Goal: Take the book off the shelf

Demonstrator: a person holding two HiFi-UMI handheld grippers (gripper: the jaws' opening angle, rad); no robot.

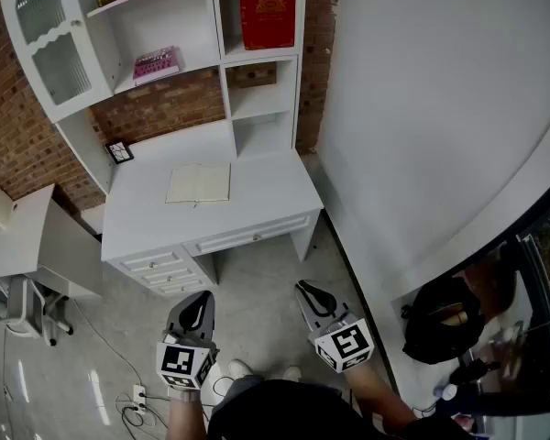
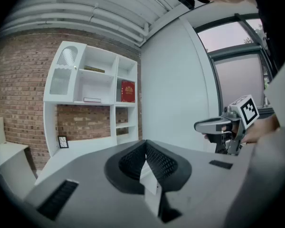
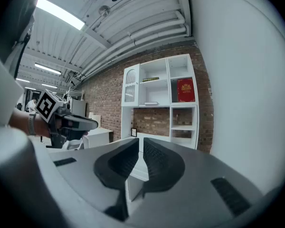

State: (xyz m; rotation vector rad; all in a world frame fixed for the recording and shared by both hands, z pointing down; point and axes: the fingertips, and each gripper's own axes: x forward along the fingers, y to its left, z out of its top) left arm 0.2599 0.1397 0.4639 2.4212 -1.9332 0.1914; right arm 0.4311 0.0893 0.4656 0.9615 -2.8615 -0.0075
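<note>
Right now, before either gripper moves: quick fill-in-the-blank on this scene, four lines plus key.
1. The red book stands upright in the shelf unit's ___-hand column.
2. The notebook lying on the desk is ___, pages up.
3. The left gripper and right gripper both have their jaws ___, with nothing between them.
4. The wall behind the shelf unit is bare ___.
Missing words: right; open; shut; brick.
</note>
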